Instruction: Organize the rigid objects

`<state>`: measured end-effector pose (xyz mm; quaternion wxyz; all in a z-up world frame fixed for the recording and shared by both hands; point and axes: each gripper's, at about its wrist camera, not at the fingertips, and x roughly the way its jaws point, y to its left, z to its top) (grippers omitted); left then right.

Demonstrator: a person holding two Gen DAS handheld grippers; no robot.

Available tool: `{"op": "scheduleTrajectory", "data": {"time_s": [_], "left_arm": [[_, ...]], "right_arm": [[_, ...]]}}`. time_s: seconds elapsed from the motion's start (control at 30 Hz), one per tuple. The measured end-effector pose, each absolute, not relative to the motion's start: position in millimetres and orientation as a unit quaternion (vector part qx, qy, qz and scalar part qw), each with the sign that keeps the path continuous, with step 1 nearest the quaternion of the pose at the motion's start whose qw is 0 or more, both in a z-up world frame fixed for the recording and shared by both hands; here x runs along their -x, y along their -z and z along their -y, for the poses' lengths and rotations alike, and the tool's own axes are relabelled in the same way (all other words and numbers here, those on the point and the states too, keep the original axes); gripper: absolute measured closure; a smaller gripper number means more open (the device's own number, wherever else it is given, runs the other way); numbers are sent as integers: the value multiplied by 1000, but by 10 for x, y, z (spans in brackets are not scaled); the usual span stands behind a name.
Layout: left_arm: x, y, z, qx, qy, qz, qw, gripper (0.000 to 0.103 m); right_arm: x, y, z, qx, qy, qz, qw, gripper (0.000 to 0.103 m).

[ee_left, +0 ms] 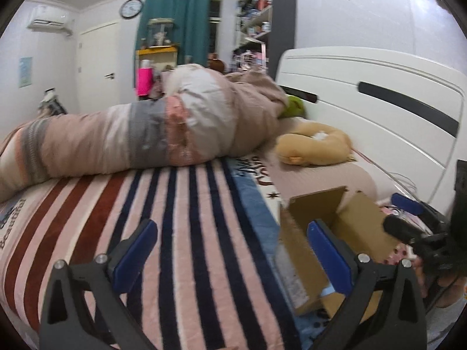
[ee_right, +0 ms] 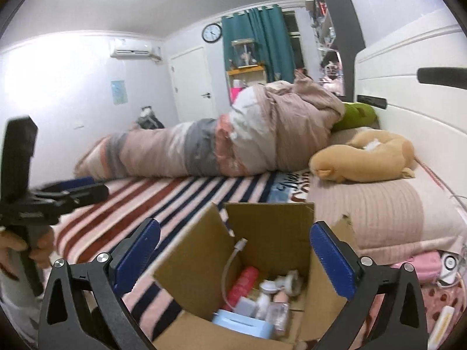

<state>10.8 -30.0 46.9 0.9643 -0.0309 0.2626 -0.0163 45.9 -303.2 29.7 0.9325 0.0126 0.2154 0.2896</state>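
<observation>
While your right gripper (ee_right: 235, 250) hangs with its jaws spread wide and empty over the open box (ee_right: 271, 233), your left gripper (ee_left: 230, 252) is just as wide apart above the striped blanket (ee_left: 181, 204), left of the box. The box sits on the bed beside a pillow (ee_right: 388, 213). Inside lie a white cable (ee_right: 230, 259), a red tube (ee_right: 243, 284), small bottles (ee_right: 274, 297) and a blue case (ee_right: 242, 322).

"Beautiful" on striped blanket (ee_left: 87, 218)

Cardboard box (ee_right: 262, 250) on striped blanket (ee_right: 163, 201), small items (ee_right: 262, 294) inside, rolled duvet (ee_right: 233, 140) behind, plush toy (ee_right: 364, 157) right
</observation>
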Motion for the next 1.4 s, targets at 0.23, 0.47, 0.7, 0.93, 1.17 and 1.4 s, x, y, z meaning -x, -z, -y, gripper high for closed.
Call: {"op": "scheduleTrajectory", "data": {"time_s": [0.23, 0.47, 0.7, 0.93, 1.17, 1.4], "left_arm": [[-84, -355, 160, 44, -9, -263, 964, 1], [-69, -343, 138, 48, -10, -263, 963, 1], [-60, -334, 139, 46, -13, -263, 964, 1], [-25, -322, 151, 42, -19, -264, 963, 1], [-9, -325, 138, 43, -22, -263, 963, 1], [6, -322, 134, 40, -25, -264, 963, 1]], "right_arm": [[-425, -233, 2864, 17, -278, -224, 934, 0], [-403, -201, 2807, 28, -290, -231, 928, 0], [-393, -216, 2817, 24, -298, -232, 926, 0], [-394, -225, 2820, 25, -301, -234, 924, 0], [-397, -230, 2818, 25, -302, -235, 923, 0], [-405, -227, 2812, 25, -302, -236, 923, 0]]}}
